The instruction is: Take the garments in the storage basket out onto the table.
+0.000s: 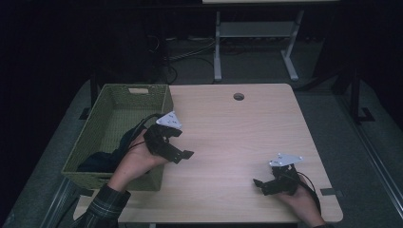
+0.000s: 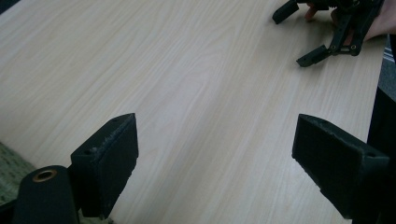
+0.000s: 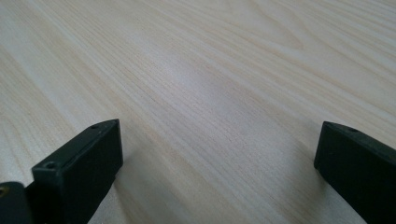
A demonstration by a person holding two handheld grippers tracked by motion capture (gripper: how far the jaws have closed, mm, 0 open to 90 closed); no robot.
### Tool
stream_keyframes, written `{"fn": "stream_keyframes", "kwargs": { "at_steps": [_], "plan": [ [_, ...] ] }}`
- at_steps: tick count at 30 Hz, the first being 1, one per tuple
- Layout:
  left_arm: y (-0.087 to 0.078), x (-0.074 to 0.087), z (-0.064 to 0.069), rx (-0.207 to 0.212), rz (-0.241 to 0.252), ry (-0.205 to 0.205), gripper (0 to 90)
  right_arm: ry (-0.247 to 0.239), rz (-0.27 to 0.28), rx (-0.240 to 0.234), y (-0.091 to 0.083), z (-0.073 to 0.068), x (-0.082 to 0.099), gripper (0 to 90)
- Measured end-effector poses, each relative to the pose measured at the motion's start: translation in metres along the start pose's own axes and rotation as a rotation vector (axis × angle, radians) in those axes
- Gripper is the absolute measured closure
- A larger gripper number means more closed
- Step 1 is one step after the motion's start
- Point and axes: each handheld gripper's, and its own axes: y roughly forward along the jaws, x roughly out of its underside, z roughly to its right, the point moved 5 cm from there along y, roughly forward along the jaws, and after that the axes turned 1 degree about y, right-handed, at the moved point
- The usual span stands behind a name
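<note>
While both lie empty, left tongs [image 1: 183, 145] spread by basket [image 1: 164, 97], right tongs [image 1: 260, 186] spread, pointing left.

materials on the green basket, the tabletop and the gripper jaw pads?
Green woven basket: looks like woven fibre or paper cord, matte; the weave texture shows. Pale rectangular tabletop: wood or wood-look laminate, smooth with a slight sheen; grain lines show. Black jaw pads: likely matte rubber or plastic with a rough face.
</note>
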Motion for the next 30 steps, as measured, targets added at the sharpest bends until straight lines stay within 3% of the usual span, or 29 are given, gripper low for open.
{"fn": "stream_keyframes", "kwargs": {
  "at_steps": [30],
  "plan": [
    [-0.044, 0.025, -0.031, -0.070, -0.045, -0.043, 14.2, 0.003, -0.001, -0.001, 0.000, 0.000, 0.000, 0.7]
  ]
}}
